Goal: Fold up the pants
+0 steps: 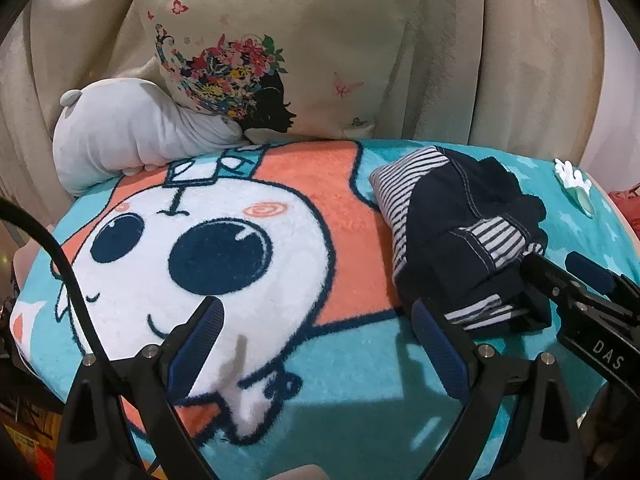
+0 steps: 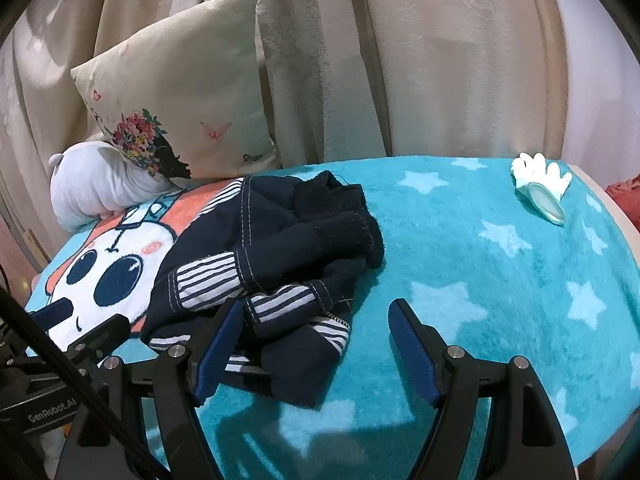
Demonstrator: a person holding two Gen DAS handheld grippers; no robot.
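The pants [image 2: 276, 256] are dark navy with striped white trim and lie crumpled in a heap on a teal blanket [image 2: 480, 280]. In the left wrist view the pants [image 1: 460, 224] sit to the right. My left gripper [image 1: 316, 344] is open and empty over the blanket's cartoon face, left of the heap. My right gripper [image 2: 316, 344] is open at the near edge of the heap; its left finger [image 2: 220, 344] lies over the near hem, its right finger stands over bare blanket. The right gripper also shows in the left wrist view [image 1: 560, 284], open, at the heap's right edge.
A flower-print cushion [image 1: 280, 48] and a grey plush toy [image 1: 124, 136] lean at the back against beige curtains [image 2: 400, 60]. A small white and mint toy [image 2: 540, 188] lies at the blanket's far right. A black cable [image 1: 68, 280] hangs at the left.
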